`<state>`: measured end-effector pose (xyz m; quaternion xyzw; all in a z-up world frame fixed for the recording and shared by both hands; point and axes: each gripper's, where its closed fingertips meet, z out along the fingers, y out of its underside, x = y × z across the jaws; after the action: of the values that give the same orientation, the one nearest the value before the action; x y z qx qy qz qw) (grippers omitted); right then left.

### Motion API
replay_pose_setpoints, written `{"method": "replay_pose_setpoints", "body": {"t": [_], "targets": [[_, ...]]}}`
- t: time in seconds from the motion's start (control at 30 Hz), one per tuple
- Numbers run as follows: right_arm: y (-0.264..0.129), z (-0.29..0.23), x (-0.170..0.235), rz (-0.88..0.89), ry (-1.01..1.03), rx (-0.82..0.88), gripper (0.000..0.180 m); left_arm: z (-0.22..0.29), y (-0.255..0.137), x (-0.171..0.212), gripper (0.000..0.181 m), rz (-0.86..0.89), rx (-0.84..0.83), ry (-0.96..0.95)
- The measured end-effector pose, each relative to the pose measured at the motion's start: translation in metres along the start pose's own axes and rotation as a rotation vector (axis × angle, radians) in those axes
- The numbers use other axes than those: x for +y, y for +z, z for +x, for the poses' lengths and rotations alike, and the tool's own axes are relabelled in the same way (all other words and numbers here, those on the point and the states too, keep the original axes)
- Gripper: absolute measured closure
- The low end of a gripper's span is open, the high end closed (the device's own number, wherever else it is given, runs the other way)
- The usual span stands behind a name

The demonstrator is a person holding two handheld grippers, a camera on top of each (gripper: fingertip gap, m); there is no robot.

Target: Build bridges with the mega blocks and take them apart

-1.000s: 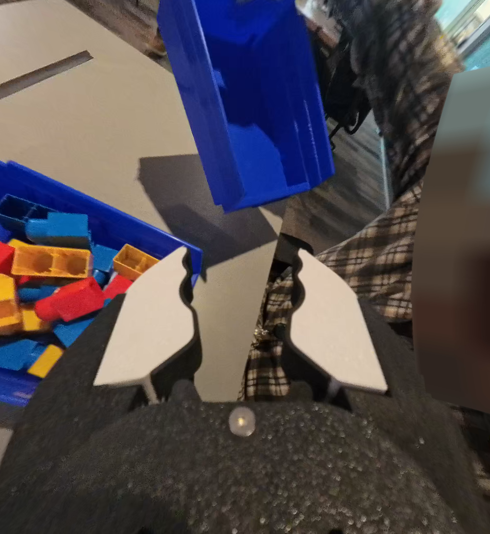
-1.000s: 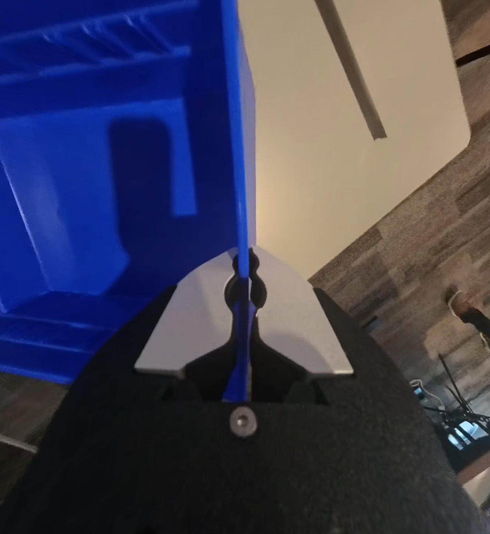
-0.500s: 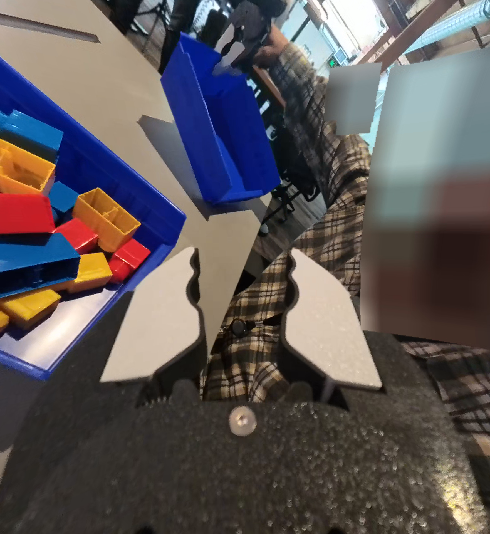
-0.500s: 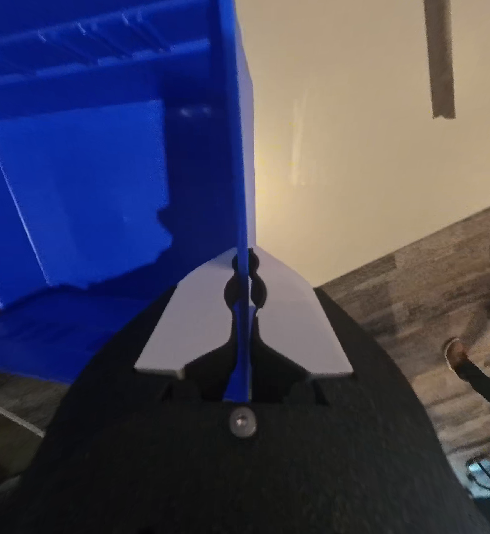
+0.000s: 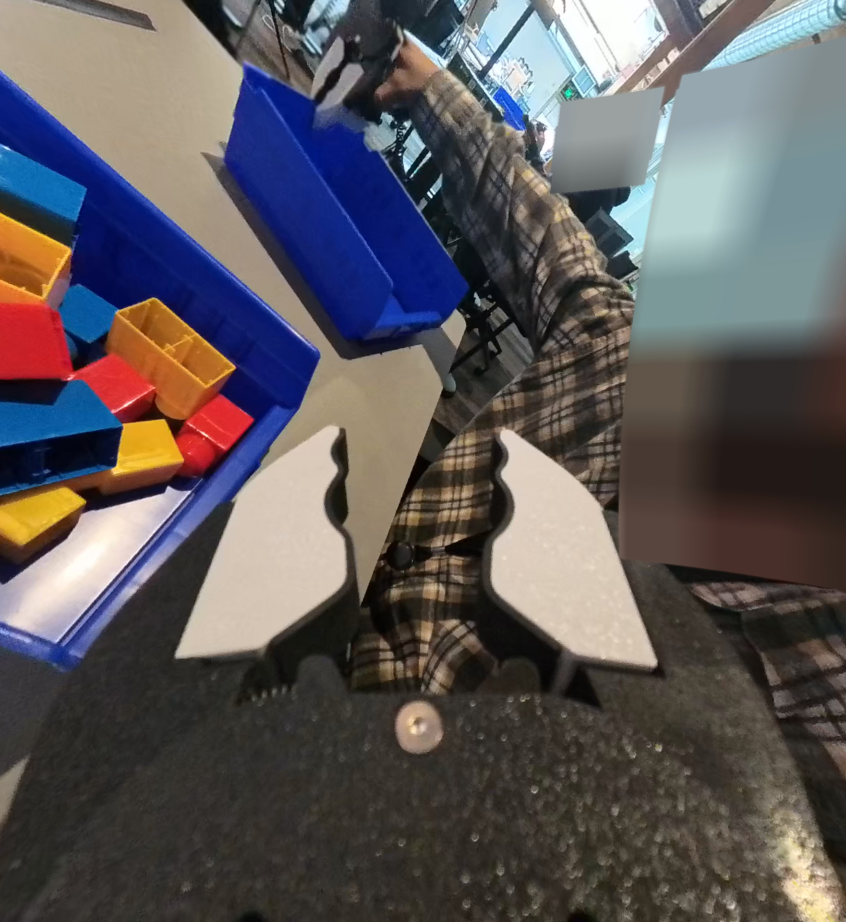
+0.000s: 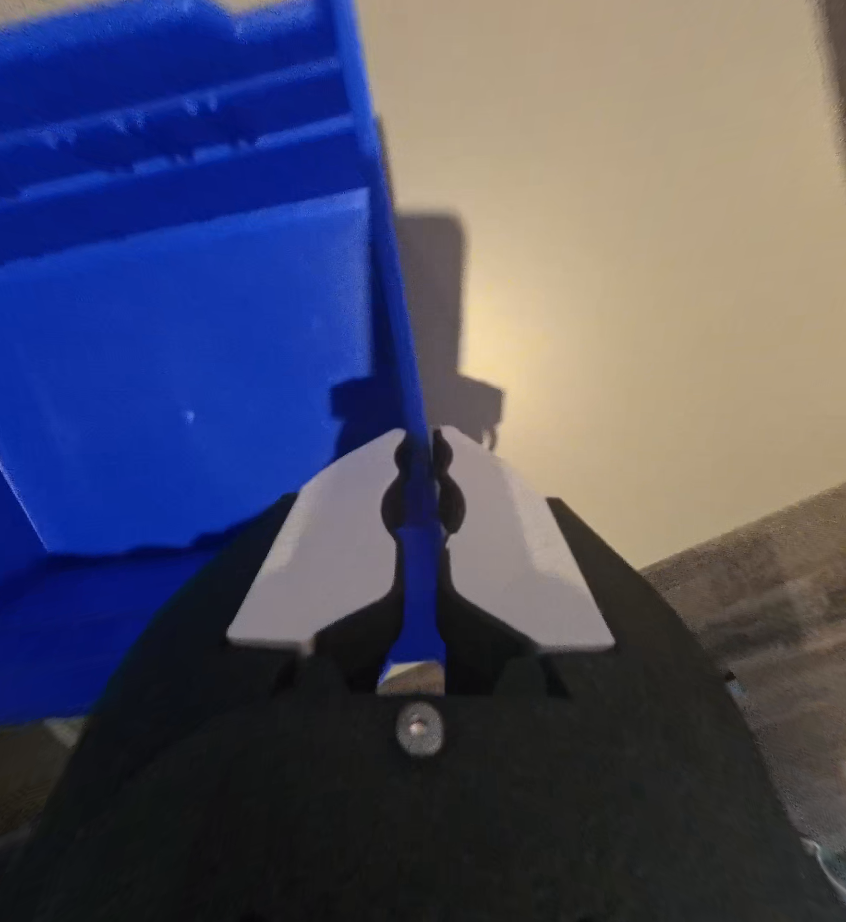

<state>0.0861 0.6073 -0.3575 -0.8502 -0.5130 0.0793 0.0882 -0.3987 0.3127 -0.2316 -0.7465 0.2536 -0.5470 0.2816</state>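
Right wrist view: rt tongs pinch empty blue bin wall.

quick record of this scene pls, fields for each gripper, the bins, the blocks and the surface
left gripper: open, holding nothing, near the table's edge
right gripper: shut on the side wall of the empty blue bin
empty blue bin: on the table, nothing inside
full blue bin: holds the blocks
mega blocks: red, yellow and blue, loose pile, none joined
table: beige
bridge: none built yet
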Motion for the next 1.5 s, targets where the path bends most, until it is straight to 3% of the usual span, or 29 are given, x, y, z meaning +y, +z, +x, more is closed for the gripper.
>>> {"method": "replay_pose_setpoints", "body": {"t": [0.03, 0.13, 0.17, 0.23, 0.27, 0.33, 0.4, 0.47, 0.57, 0.8, 0.93, 1.03, 1.1, 1.13, 1.5], "targets": [[-0.008, 0.001, -0.005, 0.049, 0.014, 0.032, 0.171, 0.001, 0.000, 0.001, 0.126, 0.003, 0.008, 0.006], [-0.053, 0.007, -0.017, 0.201, 0.088, 0.245, 0.152, 0.002, -0.003, 0.005, 0.126, 0.004, 0.028, 0.030], [-0.073, 0.004, -0.020, 0.267, 0.118, 0.324, 0.134, 0.003, -0.005, 0.006, 0.125, 0.006, 0.032, 0.042], [-0.117, -0.003, -0.017, 0.384, 0.241, 0.522, 0.076, 0.004, -0.009, 0.009, 0.125, 0.016, 0.042, 0.063], [-0.135, -0.013, -0.009, 0.434, 0.324, 0.601, 0.057, 0.005, -0.012, 0.010, 0.125, 0.026, 0.051, 0.074], [-0.155, -0.046, 0.005, 0.538, 0.467, 0.646, 0.041, 0.006, -0.017, 0.012, 0.125, 0.049, 0.068, 0.089], [-0.153, -0.081, 0.026, 0.606, 0.650, 0.599, 0.048, 0.006, -0.022, 0.014, 0.125, 0.067, 0.081, 0.103], [-0.134, -0.113, 0.050, 0.565, 0.826, 0.485, 0.051, 0.006, -0.026, 0.017, 0.124, 0.083, 0.094, 0.113], [-0.106, -0.146, 0.073, 0.587, 0.966, 0.375, 0.071, 0.008, -0.029, 0.022, 0.123, 0.102, 0.131, 0.117], [-0.044, -0.179, 0.099, 0.385, 1.049, 0.300, 0.071, 0.007, -0.040, 0.037, 0.123, 0.091, 0.129, 0.116], [-0.020, -0.174, 0.107, 0.205, 1.027, 0.331, 0.081, 0.010, -0.046, 0.042, 0.123, 0.091, 0.121, 0.124], [-0.008, -0.168, 0.115, 0.086, 1.004, 0.325, 0.110, 0.009, -0.050, 0.048, 0.123, 0.087, 0.107, 0.121], [-0.004, -0.166, 0.116, 0.046, 0.989, 0.281, 0.153, 0.007, -0.053, 0.050, 0.123, 0.087, 0.102, 0.112], [-0.004, -0.161, 0.121, 0.012, 0.981, 0.288, 0.166, 0.006, -0.054, 0.051, 0.123, 0.090, 0.101, 0.107], [-0.010, -0.098, 0.137, 0.050, 1.053, 0.144, 0.174, -0.009, -0.050, 0.052, 0.124, 0.080, 0.080, 0.054]]}}
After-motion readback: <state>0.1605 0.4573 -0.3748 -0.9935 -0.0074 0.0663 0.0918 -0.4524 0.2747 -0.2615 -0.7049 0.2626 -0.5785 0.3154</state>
